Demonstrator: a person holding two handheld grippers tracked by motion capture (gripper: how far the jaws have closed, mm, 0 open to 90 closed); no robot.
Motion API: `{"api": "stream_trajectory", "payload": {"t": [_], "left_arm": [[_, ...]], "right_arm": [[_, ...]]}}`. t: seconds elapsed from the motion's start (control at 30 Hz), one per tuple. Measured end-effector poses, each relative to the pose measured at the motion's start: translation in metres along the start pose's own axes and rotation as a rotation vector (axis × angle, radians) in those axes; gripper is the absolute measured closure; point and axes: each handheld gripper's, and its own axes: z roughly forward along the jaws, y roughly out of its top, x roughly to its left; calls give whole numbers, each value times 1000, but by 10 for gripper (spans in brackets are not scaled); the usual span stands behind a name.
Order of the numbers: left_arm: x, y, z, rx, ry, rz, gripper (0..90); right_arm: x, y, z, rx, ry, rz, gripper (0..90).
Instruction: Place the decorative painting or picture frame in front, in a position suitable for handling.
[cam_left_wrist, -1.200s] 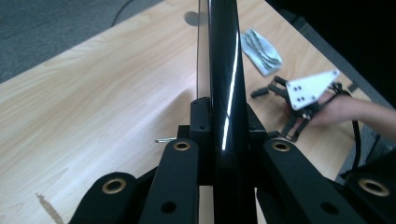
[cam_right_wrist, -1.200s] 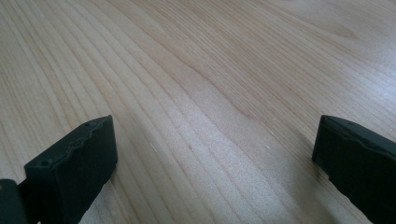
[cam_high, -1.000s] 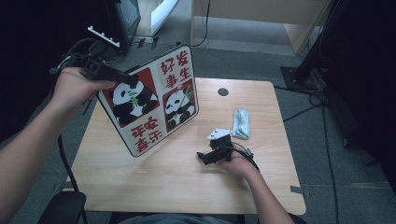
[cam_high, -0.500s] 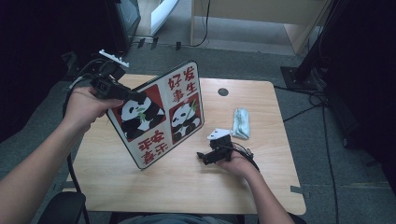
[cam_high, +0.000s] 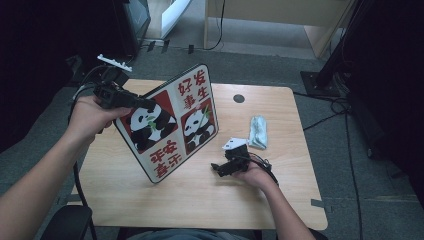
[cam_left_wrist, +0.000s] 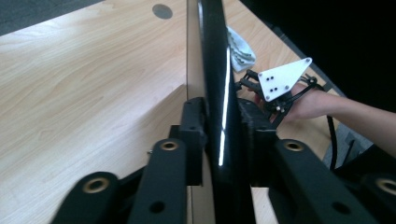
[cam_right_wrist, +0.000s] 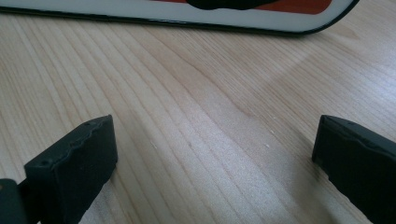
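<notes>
Here, in the high view, a square panda board (cam_high: 172, 122) stands tilted at the centre of a wooden table (cam_high: 260, 200), one corner down on the wood. The left gripper (cam_high: 131, 101), at upper left of the frame, clamps the board's upper edge, probably to keep it upright on that corner. The right gripper (cam_high: 226, 168) rests on the table at lower centre, just beside the board; a crumpled cloth (cam_high: 258, 132) lies to its right.

In the left gripper view, the board (cam_left_wrist: 215, 84) runs edge-on up the middle. The jaws have just been opening slightly, yet both pads press its faces.

In the right gripper view, the jaws stand wide apart over bare wood, holding nothing; the board's bottom edge (cam_right_wrist: 187, 18) crosses the top.
</notes>
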Motion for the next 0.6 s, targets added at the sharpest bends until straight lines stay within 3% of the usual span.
{"api": "stream_trajectory", "payload": {"t": [0.2, 0.3, 0.4, 0.6], "left_arm": [[0, -4, -2, -7, -12, 16, 593], [-3, -7, -5, -23, 7, 38, 551], [-2, -12, -7, -60, 10, 67, 488], [3, -22, -12, -99, -3, 76, 441]], "right_arm": [[0, 0, 0, 0, -3, 3, 0], [-2, 0, -1, 6, 7, -8, 20], [-6, 3, -5, -2, -7, 13, 152], [-20, 12, -21, -55, -5, 71, 134]]}}
